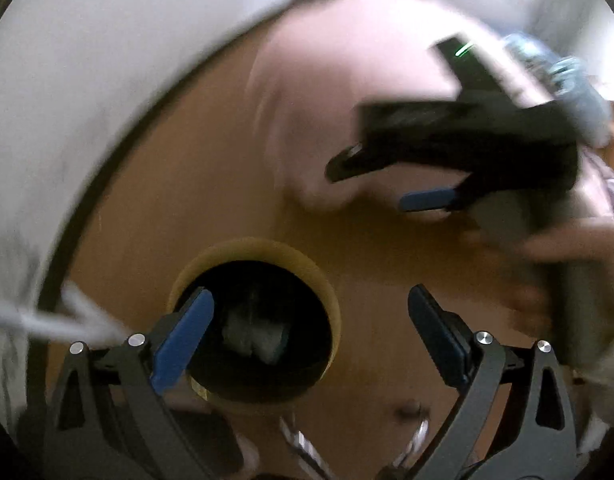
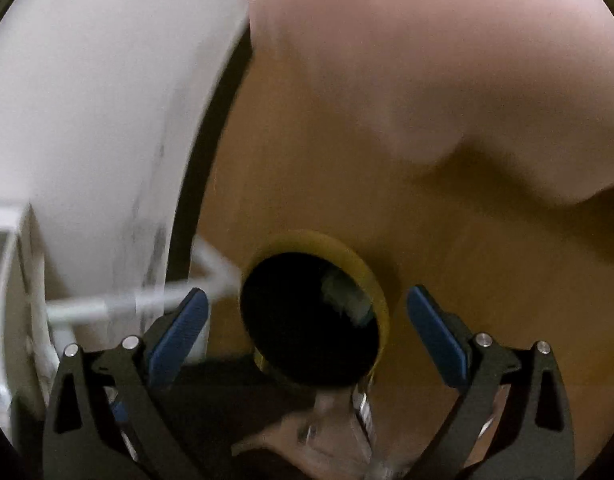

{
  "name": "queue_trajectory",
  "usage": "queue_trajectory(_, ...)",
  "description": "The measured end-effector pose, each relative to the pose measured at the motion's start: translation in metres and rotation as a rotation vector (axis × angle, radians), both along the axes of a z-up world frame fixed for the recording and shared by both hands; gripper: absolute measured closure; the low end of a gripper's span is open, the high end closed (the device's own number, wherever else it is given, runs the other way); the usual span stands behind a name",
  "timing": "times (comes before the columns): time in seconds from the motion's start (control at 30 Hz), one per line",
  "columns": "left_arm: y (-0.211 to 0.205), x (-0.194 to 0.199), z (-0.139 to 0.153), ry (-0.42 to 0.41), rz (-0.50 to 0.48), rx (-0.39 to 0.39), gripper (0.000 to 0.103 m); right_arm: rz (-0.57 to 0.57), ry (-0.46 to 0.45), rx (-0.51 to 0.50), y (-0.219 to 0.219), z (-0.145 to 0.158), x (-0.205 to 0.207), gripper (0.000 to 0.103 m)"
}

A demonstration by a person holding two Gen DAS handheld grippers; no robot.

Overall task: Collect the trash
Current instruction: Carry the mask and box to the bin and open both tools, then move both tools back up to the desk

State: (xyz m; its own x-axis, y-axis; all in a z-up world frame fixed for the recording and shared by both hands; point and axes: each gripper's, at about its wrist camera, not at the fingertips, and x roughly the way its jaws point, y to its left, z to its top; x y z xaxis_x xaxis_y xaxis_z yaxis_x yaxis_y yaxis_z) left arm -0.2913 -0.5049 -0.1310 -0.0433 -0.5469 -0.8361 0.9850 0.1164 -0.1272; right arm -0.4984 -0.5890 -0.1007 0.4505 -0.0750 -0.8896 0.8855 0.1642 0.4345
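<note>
Though both views are smeared by motion, the layout reads clearly enough. At far left a white wall curves down to a dark skirting strip, and a blurred white frame of thin bars stands against it. Next comes the orange-brown floor, and on it a round bin with a yellow-tan rim and a black inside, its mouth facing straight up at the cameras. Pale crumpled trash lies at the bottom of the bin; it is too blurred to tell what it is or which way its long axis runs. In the right wrist view the same pale scrap shows against the bin's right inner wall.

The left gripper hangs above the bin with its blue-padded fingers wide apart and nothing between them; its left finger overlaps the bin's mouth. The right gripper likewise has its fingers spread wide and empty, straddling the bin's opening. Further right a large pink mass, perhaps bedding, covers the floor; the right gripper appears in front of it.
</note>
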Motion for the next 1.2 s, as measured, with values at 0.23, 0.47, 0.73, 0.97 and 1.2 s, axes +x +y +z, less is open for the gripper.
queue_trajectory(0.23,0.099,0.014,0.191,-0.065,0.094,-0.403,0.007,-0.078,-0.154,-0.59,0.044,0.199,0.001,0.007)
queue_trajectory(0.47,0.263,0.088,0.25,-0.451,0.562,-0.395,0.006,0.369,-0.236,-0.747,0.146,0.258,0.121,0.007)
queue_trajectory(0.73,0.449,0.166,0.216,-0.471,0.97,-0.157,0.006,0.847,-0.295,-0.602,0.266,0.232,0.258,0.007)
queue_trajectory(0.97,0.526,0.224,0.189,-0.307,1.079,-0.137,0.007,1.107,-0.349,-0.515,0.38,0.231,0.357,0.007)
queue_trajectory(1.2,0.522,0.285,0.171,-0.184,0.961,-0.128,0.007,1.319,-0.362,-0.526,0.455,0.242,0.422,0.007)
